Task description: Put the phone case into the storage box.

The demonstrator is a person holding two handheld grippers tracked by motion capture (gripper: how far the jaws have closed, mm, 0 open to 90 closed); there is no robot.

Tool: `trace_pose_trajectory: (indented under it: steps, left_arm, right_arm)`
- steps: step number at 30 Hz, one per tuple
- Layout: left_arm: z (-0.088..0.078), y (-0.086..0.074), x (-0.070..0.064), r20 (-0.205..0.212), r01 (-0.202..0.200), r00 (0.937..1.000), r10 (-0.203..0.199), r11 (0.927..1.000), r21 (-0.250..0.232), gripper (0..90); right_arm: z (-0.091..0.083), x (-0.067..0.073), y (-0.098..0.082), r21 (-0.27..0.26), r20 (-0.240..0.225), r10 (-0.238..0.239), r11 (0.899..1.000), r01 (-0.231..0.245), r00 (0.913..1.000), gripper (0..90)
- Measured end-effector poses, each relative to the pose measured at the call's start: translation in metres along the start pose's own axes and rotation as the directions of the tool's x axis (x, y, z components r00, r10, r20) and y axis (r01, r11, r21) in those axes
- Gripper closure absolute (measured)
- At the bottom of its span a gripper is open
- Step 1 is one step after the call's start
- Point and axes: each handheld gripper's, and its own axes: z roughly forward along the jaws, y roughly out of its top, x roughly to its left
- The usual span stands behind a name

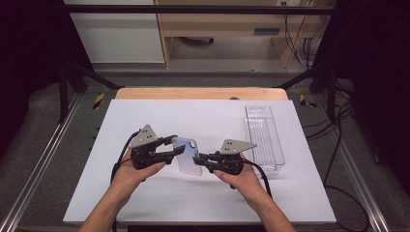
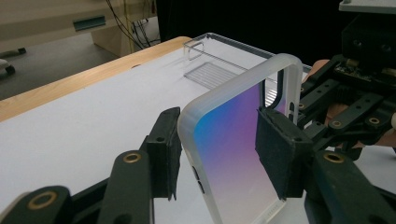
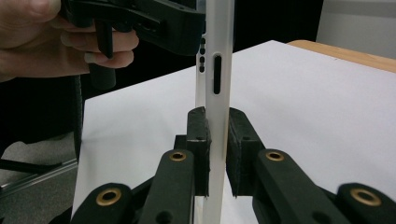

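High view: a translucent frosted phone case with a blue-to-violet tinted back (image 1: 186, 154) is seen lifted off the white-covered table (image 1: 145, 198), held between the left tongs (image 1: 177, 149) and the right tongs (image 1: 197, 160) near the middle of the sheet. A clear rectangular plastic tray (image 1: 264, 137) lies at the right side of the table, well apart from the case and with nothing visible inside it.

Right gripper view: the right tongs (image 3: 216, 149) are closed on one edge of the case (image 3: 218, 60), both pads pressed against its thin wall, the case standing on edge. Left gripper view: the left tongs (image 2: 219, 154) straddle the opposite end of the case (image 2: 233, 140). The far pad appears to lie against the inner face, while the near pad stands just beside the rim with a slight gap, so a full grip is not confirmed; these tongs are judged open around the case.

Progress, as a judgement: the pickup is done and a two-handed hold or handover is in hand. Securing by the left tongs, and any placing into the tray, is judged to remain.

Markings: no brand, label or legible writing is found on the case, the tray or the tongs. Only button and port cut-outs are seen along the case edge.
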Motion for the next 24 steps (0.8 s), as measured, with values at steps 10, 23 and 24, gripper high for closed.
trace_pose_trajectory:
  steps: [10, 23, 24]
  left_arm:
    - [0.0045, 0.0024, 0.0027, 0.017, -0.018, 0.9997, 0.017, 0.9992, 0.035, 50.1]
    - [0.0046, 0.0030, 0.0033, 0.028, -0.019, 0.9994, 0.018, 0.9991, 0.038, 50.0]
    - [0.0047, 0.0031, 0.0033, 0.029, -0.018, 0.9994, 0.017, 0.9991, 0.038, 49.9]
  right_arm:
    - [0.0003, 0.0007, 0.0001, 0.009, -0.006, -0.008, 1.000, 0.008, 0.9999, 81.3]
    - [-0.0004, -0.0011, 0.0027, 0.023, -0.006, -0.022, 0.999, 0.022, 0.9997, 81.4]
    - [-0.0005, -0.0012, 0.0028, 0.025, -0.007, -0.022, 0.999, 0.023, 0.9997, 81.4]
